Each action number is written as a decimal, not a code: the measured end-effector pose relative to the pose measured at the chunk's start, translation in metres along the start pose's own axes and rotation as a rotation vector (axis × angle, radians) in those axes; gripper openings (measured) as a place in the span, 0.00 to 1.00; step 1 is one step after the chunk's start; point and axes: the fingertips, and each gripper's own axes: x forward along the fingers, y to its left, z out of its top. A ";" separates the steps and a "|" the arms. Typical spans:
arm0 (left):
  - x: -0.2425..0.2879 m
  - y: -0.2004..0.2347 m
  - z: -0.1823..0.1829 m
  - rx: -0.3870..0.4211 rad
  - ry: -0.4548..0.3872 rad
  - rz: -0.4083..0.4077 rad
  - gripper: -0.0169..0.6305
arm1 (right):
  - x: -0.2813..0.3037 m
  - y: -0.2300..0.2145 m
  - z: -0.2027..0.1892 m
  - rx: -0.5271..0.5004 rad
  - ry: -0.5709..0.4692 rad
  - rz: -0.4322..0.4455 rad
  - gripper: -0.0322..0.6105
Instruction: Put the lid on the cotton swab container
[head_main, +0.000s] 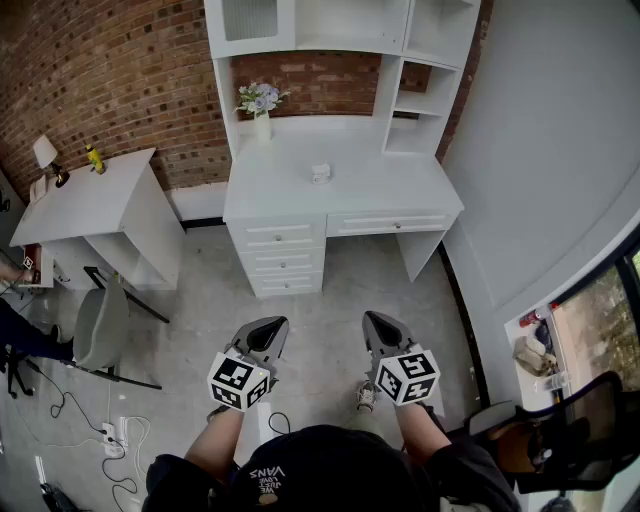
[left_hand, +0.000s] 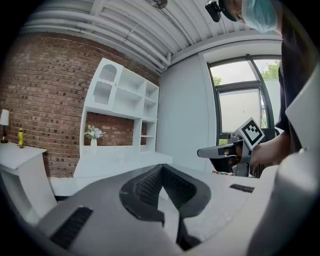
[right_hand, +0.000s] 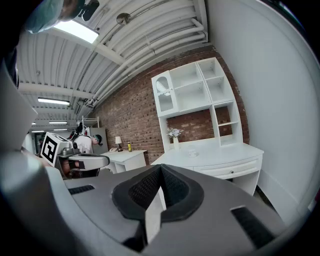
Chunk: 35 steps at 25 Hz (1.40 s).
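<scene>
Standing well back from white desk (head_main: 375, 185), facing it across grey floor (head_main: 330, 295). Holding left gripper (head_main: 268, 326) low at head view's left with jaws pressed fully together, clamping nothing. Holding right gripper (head_main: 376, 320) alongside at same height, apart from left one, likewise pinched shut and carrying nothing. Pointing both toward desk.

Spotting small white cotton swab container (head_main: 320, 173) sitting on desk top near middle, far from both grippers. Being too small here for telling whether lid on or off.

Noting vase of flowers (head_main: 261, 108) standing upright at back left of desk, under hutch shelves (head_main: 330, 28), with stack of drawers (head_main: 285, 260) below desk top. Noting smaller white table (head_main: 95, 200) off to left against brick wall (head_main: 110, 70), carrying lamp (head_main: 45, 152) and yellow bottle (head_main: 96, 160). Seeing grey chair (head_main: 100, 325) in front of that table, with cables (head_main: 70, 410) and power strip (head_main: 108, 432) lying on floor near it.
</scene>
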 end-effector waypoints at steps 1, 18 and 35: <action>-0.001 0.000 0.000 0.004 -0.002 -0.005 0.04 | 0.000 0.002 0.000 0.000 -0.003 0.001 0.05; 0.030 0.017 -0.014 -0.029 0.014 -0.004 0.05 | 0.030 -0.024 -0.011 0.016 0.016 0.021 0.22; 0.195 0.078 0.015 -0.011 0.066 0.009 0.22 | 0.150 -0.147 0.033 0.002 0.026 0.108 0.26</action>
